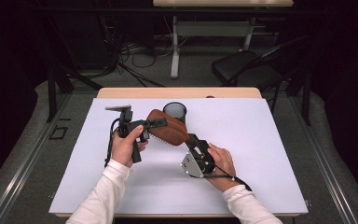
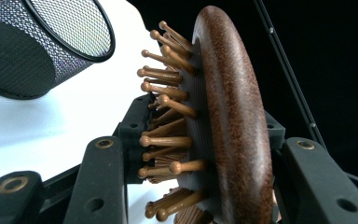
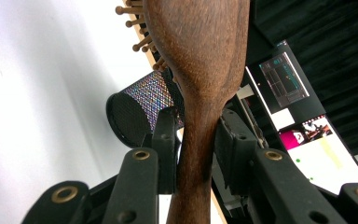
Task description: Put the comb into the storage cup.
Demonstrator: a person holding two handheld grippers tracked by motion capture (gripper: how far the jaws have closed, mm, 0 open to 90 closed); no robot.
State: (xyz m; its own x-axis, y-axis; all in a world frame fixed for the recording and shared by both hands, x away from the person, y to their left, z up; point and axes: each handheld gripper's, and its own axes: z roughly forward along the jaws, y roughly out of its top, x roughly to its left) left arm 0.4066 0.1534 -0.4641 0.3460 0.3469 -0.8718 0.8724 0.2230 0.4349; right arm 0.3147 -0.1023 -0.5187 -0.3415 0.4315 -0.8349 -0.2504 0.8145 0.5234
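Hands are meeting over the middle of the white table (image 1: 261,154), each in a white sleeve and each carrying a gripper, with a brown wooden hairbrush (image 1: 168,127) held in the air between them. The left gripper (image 1: 161,122) is reaching level to the right from a raised fist, its jaws clamping the brush's head, one on the bristle side and one on the wooden back. The right gripper (image 1: 192,138) is slanting up and to the left from a hand lying low near the table, its jaws closing narrowly on the brush's handle. Just behind the brush, a black mesh cup (image 1: 175,111) is standing upright on the table. The high view is giving the whole pose, with the brush tilting down towards the right hand and its bristles facing the table. The left gripper view is revealing the rounded wooden pins (image 2: 168,140) and the dark cushion holding them. The right gripper view is showing the handle's narrow neck (image 3: 196,144) between the pads, plus lit screens (image 3: 303,126) in the dark beyond the table.
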